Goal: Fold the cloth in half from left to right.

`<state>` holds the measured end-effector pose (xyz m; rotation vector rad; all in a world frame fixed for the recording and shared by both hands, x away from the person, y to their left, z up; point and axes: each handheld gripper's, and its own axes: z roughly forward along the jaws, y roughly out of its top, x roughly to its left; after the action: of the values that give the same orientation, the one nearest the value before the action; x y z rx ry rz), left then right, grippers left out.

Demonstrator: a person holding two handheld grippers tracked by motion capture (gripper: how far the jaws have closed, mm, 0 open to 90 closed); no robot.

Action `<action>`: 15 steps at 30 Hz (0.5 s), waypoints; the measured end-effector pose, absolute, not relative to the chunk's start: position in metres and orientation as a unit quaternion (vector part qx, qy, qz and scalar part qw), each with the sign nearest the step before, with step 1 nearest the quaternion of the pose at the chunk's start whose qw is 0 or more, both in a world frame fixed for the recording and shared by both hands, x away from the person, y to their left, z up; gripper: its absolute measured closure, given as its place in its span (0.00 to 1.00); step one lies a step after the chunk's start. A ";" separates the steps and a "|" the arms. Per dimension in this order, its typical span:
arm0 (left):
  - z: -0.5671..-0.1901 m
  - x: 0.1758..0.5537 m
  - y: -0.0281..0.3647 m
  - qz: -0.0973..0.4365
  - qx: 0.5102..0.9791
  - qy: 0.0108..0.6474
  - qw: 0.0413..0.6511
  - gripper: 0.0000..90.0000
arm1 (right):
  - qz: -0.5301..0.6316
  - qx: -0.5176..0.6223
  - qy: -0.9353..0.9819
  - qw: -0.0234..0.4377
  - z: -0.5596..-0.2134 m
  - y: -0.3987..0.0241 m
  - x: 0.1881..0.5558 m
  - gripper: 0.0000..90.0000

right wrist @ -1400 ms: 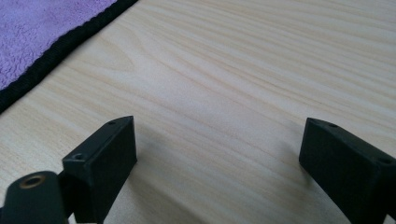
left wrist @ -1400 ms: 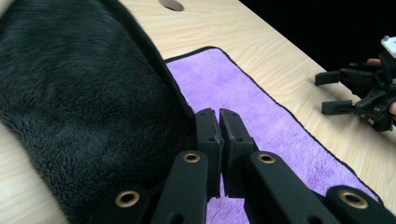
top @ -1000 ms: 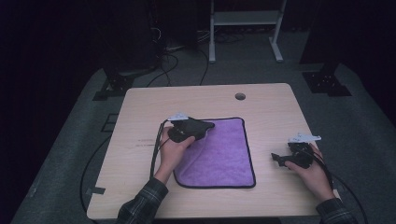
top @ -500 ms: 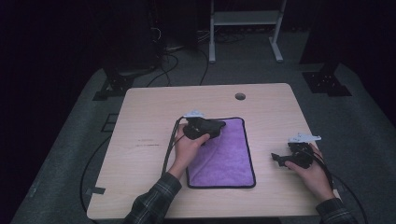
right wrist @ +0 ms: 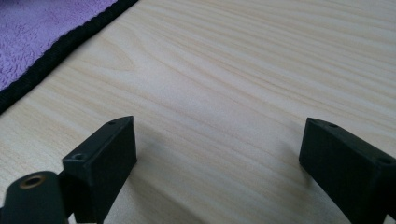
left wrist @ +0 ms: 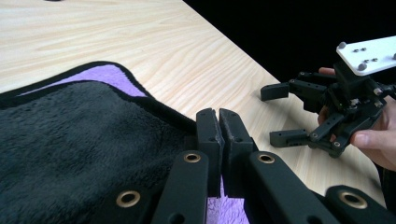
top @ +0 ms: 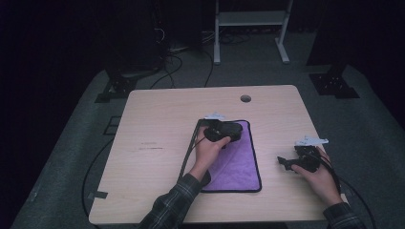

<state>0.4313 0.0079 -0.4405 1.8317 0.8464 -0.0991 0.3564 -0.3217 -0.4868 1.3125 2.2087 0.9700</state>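
Pale wooden desk [top: 157,143] carries a purple cloth [top: 237,162] with black edging, its corner folded over, pinched by the left gripper [left wrist: 218,122]; right gripper [right wrist: 217,154] jaws spread wide.

A pale wood bench [top: 162,124] with a round hole [top: 245,98] near its far edge stands on grey carpet [top: 71,157]. Beyond the far edge, a white metal frame [top: 248,19] and black cables [top: 176,62] sit in a dark, dimly lit room.
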 end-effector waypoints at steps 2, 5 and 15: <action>-0.441 0.433 0.003 -0.043 0.768 0.355 0.531 0.98 | 0.346 0.469 0.789 0.196 -0.487 -0.322 0.356 0.11; -0.442 0.434 -0.002 -0.046 0.769 0.355 0.530 0.98 | 0.346 0.469 0.789 0.196 -0.487 -0.322 0.356 0.11; -0.458 0.438 -0.030 -0.061 0.779 0.355 0.513 0.98 | 0.346 0.468 0.789 0.196 -0.487 -0.322 0.356 0.11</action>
<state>0.4385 -0.0300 -0.4576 1.8742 0.8548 -0.1465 0.3564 -0.3218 -0.4868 1.3121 2.2092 0.9698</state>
